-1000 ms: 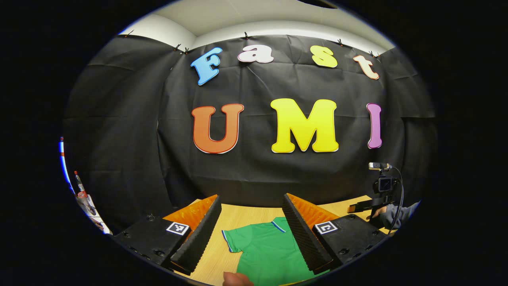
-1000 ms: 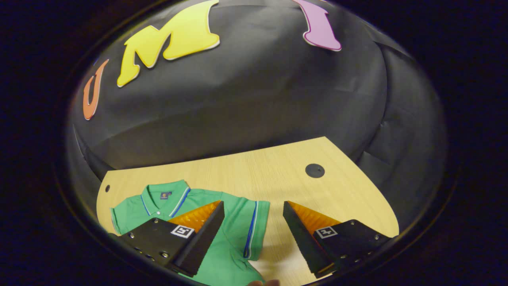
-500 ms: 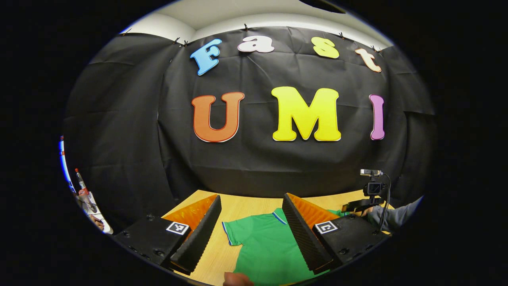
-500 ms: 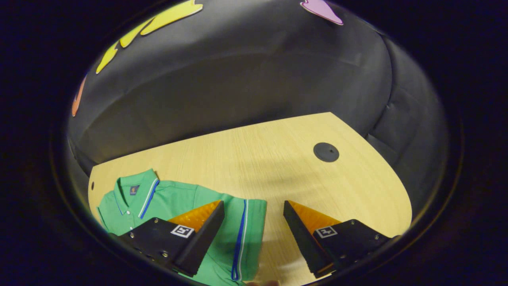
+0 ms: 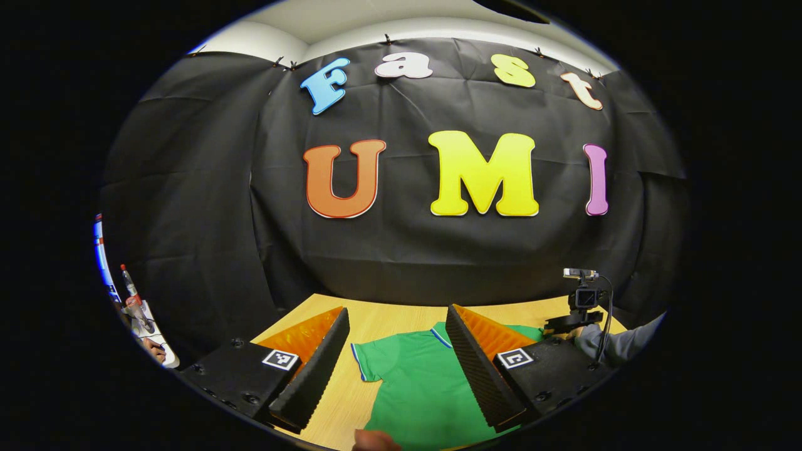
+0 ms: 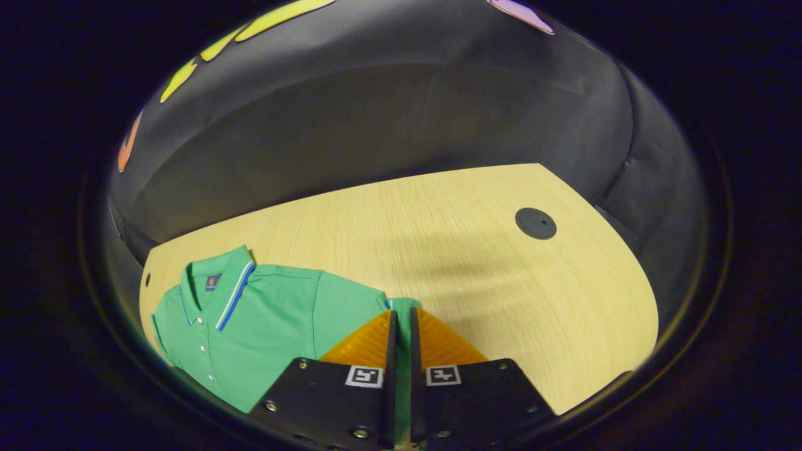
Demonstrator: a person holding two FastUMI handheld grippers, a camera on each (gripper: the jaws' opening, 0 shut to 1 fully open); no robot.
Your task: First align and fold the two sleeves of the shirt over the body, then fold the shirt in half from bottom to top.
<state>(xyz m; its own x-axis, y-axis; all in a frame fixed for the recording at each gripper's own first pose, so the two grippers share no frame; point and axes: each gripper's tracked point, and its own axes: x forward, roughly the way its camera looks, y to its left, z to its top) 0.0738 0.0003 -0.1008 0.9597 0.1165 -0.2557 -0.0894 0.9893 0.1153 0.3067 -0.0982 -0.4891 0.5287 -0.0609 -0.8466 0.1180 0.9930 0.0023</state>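
Nearest, the right tongs (image 6: 399, 332) are pinched on the shirt's right sleeve (image 6: 401, 307) at its cuff. The left tongs (image 5: 395, 357) hang spread above the other sleeve (image 5: 369, 363). The green shirt (image 6: 263, 319) lies flat, face up on the table (image 6: 476, 263), collar at the far side. It looks light, soft and limp, so I would grip hems and cuffs. Beyond it are smooth pale wood, a round dark plug (image 6: 536, 223) and the black cloth wall (image 5: 401, 250).

Polo shirt (image 6: 269, 326): flat on desk (image 6: 451, 250), near-left part; sleeve (image 6: 401, 307) between right claw (image 6: 400, 351) fingers; round cap (image 6: 536, 223) far right.
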